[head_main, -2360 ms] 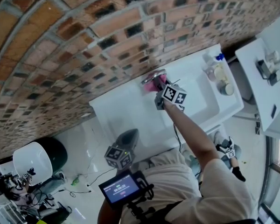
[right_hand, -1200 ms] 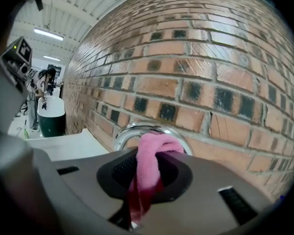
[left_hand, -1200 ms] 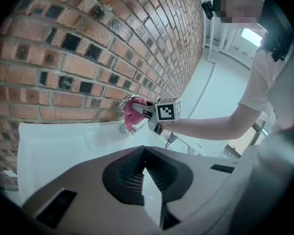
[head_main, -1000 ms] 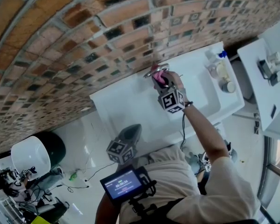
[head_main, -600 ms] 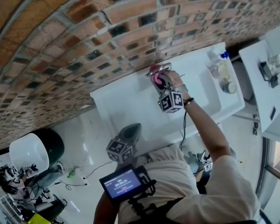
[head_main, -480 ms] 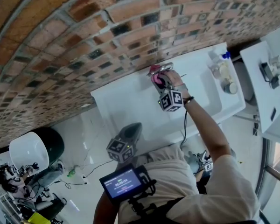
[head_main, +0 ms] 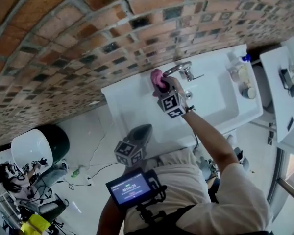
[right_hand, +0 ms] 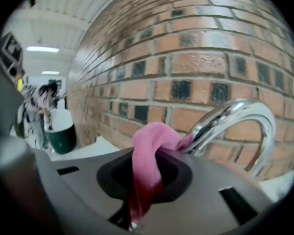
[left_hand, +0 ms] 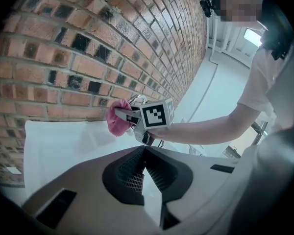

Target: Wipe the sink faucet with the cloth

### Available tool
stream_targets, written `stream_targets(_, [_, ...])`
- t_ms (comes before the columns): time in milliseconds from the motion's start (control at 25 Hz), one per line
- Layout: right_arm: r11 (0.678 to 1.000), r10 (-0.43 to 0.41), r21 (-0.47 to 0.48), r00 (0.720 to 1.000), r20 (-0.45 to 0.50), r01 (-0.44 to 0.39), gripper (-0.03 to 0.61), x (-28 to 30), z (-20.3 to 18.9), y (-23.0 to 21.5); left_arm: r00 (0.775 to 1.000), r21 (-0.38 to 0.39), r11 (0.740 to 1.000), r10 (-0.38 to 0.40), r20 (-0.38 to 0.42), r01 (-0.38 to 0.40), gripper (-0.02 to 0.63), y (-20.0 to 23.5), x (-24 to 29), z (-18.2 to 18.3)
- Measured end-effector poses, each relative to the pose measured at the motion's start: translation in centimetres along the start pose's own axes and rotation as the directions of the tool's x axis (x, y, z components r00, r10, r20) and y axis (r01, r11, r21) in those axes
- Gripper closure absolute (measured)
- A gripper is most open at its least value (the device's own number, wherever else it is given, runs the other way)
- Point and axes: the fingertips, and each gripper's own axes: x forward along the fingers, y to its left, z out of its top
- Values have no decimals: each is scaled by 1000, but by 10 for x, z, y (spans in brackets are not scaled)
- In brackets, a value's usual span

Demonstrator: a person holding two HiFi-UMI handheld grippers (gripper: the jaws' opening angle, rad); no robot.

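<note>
The chrome faucet (head_main: 177,68) stands at the back of the white sink (head_main: 137,109), against the brick wall. My right gripper (head_main: 162,88) is shut on a pink cloth (head_main: 157,77), which it holds at the left end of the faucet's curved spout. Seen from the right gripper view, the cloth (right_hand: 149,153) bulges out of the jaws and touches the spout (right_hand: 235,116). My left gripper (head_main: 139,133) hangs low in front of the sink, shut and holding nothing. In the left gripper view the cloth (left_hand: 117,117) is far ahead of that gripper (left_hand: 144,151).
Bottles and jars (head_main: 239,72) crowd the sink's right corner. A second white basin (head_main: 279,89) stands further right. A dark green bin with a white lid (head_main: 32,158) is on the floor at the left. Cables lie on the floor.
My right gripper has slid the cloth leftward along the faucet to the spout's left end. The left gripper has stayed low in front of the sink.
</note>
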Motion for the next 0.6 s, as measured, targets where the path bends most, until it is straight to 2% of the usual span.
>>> stream_targets(80, [989, -35, 142, 999, 39, 29, 522, -7, 17, -6, 1000, 7, 1000, -3, 4, 3, 620, 1, 0, 2])
stream_targets(160, [968, 16, 251, 999, 51, -28, 522, -12, 23, 0, 1000, 15, 1000, -4, 8, 3, 620, 4, -1, 2])
stream_targets(200, [943, 62, 325, 998, 30, -68, 522, -13, 16, 5, 1000, 17, 1000, -5, 11, 4, 620, 4, -1, 1])
stream_targets(240, [902, 105, 422, 994, -6, -93, 522, -12, 2, 9, 1000, 16, 1000, -6, 13, 6, 620, 4, -2, 1])
stream_targets(320, [787, 145, 613, 987, -67, -73, 522, -8, -33, 6, 1000, 10, 1000, -10, 11, 10, 620, 1, -4, 1])
stream_targets(400, [673, 119, 739, 990, -74, -26, 522, -4, -56, -9, 1000, 15, 1000, -12, 11, 12, 620, 1, -5, 0])
stream_targets(440, [637, 92, 771, 994, -55, -16, 522, -4, -58, -19, 1000, 18, 1000, -13, 13, 12, 620, 1, -5, -1])
stream_targets(480, [620, 66, 784, 997, -26, -21, 522, -4, -53, -28, 1000, 17, 1000, -13, 16, 13, 620, 1, -6, -2])
stream_targets(520, [624, 50, 781, 999, 4, -35, 522, -4, -43, -33, 1000, 12, 1000, -14, 16, 14, 620, 0, -7, -2])
stream_targets(600, [680, 49, 731, 998, 29, -54, 522, -5, -23, -34, 1000, 4, 1000, -15, 13, 15, 620, -2, -9, -4])
